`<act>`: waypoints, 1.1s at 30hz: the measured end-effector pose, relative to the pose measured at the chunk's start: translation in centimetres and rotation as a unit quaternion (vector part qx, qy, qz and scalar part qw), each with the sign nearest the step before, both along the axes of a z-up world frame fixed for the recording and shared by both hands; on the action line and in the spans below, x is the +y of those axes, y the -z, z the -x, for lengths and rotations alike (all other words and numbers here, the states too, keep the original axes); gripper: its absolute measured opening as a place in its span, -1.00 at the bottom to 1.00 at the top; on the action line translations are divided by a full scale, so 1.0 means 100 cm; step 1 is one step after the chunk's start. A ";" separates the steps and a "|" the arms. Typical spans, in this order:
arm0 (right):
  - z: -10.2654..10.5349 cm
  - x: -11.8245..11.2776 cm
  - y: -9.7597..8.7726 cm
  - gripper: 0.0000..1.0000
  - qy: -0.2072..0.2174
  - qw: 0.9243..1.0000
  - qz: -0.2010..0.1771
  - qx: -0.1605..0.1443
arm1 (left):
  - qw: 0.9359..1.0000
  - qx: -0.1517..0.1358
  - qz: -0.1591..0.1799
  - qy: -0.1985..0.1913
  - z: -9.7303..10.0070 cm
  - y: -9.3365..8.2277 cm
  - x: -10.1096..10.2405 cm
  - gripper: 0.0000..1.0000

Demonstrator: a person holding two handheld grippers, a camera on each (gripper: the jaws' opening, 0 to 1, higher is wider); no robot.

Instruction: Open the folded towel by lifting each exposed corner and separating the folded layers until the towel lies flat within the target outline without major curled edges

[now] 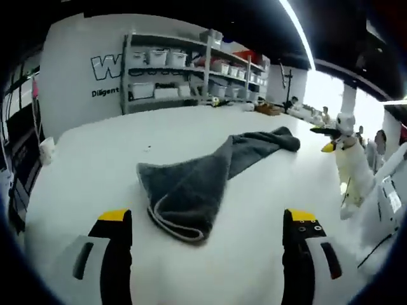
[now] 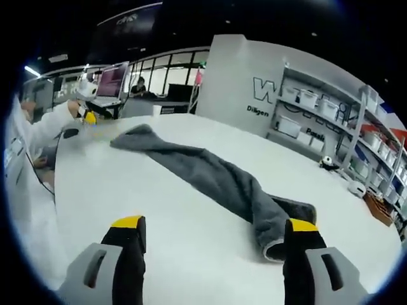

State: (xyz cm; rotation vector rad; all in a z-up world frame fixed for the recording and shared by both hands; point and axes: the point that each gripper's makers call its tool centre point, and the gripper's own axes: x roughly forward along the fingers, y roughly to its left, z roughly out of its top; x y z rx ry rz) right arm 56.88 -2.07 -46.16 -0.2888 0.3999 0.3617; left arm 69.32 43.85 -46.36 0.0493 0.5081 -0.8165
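In the left gripper view, the left gripper (image 1: 208, 238) hangs above the white table (image 1: 82, 171) with jaws wide and empty, the rumpled grey towel (image 1: 191, 178) lying between them and trailing away. In the right gripper view, the right gripper (image 2: 213, 244) is also spread wide, holding nothing; the towel (image 2: 216, 178) stretches across the table (image 2: 184, 248) to its right jaw.

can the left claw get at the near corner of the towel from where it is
Probably yes. The left claw is open, and the towel has its near folded corner lying between and just ahead of the jaws on the bare table. Nothing sits in between.
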 end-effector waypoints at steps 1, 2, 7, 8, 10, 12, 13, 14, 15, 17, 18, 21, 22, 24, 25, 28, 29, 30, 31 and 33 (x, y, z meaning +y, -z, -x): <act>0.000 0.000 0.001 0.79 -0.001 1.000 -0.001 0.001 | 1.000 0.000 0.004 0.000 0.002 -0.001 0.000 0.99; 0.001 -0.001 0.003 0.79 -0.001 1.000 -0.001 0.002 | 1.000 -0.002 0.011 0.001 0.004 -0.002 -0.003 0.99; 0.004 -0.003 0.007 0.80 -0.002 1.000 -0.004 0.006 | 1.000 -0.004 0.023 0.000 0.014 -0.003 -0.016 0.99; 0.005 -0.004 0.008 0.79 -0.002 1.000 -0.005 0.006 | 1.000 -0.005 0.025 0.000 0.015 -0.003 -0.018 0.99; 0.005 -0.006 0.010 0.79 0.000 1.000 -0.006 0.008 | 1.000 -0.007 0.027 0.004 0.014 -0.003 -0.028 0.99; 0.005 -0.007 0.011 0.79 0.002 1.000 -0.007 0.008 | 1.000 -0.014 0.020 0.007 0.009 -0.002 -0.037 0.99; 0.004 -0.008 0.012 0.79 0.002 1.000 -0.008 0.007 | 1.000 -0.019 0.013 0.009 0.004 -0.002 -0.041 0.99; 0.003 -0.008 0.013 0.79 0.002 1.000 -0.010 0.007 | 1.000 -0.022 0.007 0.012 -0.001 0.000 -0.050 0.99; 0.003 -0.008 0.014 0.78 0.002 1.000 -0.012 0.006 | 1.000 -0.023 0.005 0.015 -0.004 0.001 -0.054 0.99; 0.002 -0.007 0.016 0.78 0.001 1.000 -0.016 0.006 | 0.999 -0.025 0.009 0.019 -0.015 0.002 -0.070 0.99; 0.001 -0.006 0.017 0.78 0.000 1.000 -0.019 0.006 | 0.999 -0.027 0.013 0.022 -0.023 0.001 -0.081 0.99; 0.002 -0.005 0.019 0.77 0.000 1.000 -0.024 0.005 | 0.999 -0.040 0.016 0.024 -0.043 0.000 -0.104 0.99; 0.003 -0.005 0.019 0.77 -0.001 1.000 -0.025 0.004 | 0.999 -0.045 0.014 0.024 -0.051 0.000 -0.112 0.99; 0.004 -0.006 0.019 0.77 0.000 1.000 -0.028 0.004 | 0.998 -0.052 0.011 0.023 -0.069 0.002 -0.132 0.99; 0.005 -0.007 0.019 0.77 0.001 1.000 -0.028 0.003 | 0.998 -0.054 0.009 0.026 -0.074 0.003 -0.139 0.98; 0.009 -0.010 0.018 0.77 0.005 0.999 -0.031 -0.001 | 0.997 -0.063 -0.005 0.050 -0.090 0.011 -0.169 0.91; 0.010 -0.011 0.018 0.76 0.007 0.999 -0.033 -0.002 | 0.997 -0.063 -0.006 0.053 -0.095 0.014 -0.178 0.91; 0.011 -0.012 0.018 0.76 0.007 0.999 -0.034 -0.003 | 0.996 -0.063 -0.006 0.057 -0.100 0.017 -0.188 0.91; 0.011 -0.013 0.018 0.76 0.007 0.999 -0.034 -0.004 | 0.996 -0.060 -0.004 0.062 -0.104 0.021 -0.198 0.91; 0.012 -0.014 0.020 0.75 0.009 0.999 -0.036 -0.005 | 0.995 -0.056 -0.011 0.077 -0.113 0.029 -0.221 0.85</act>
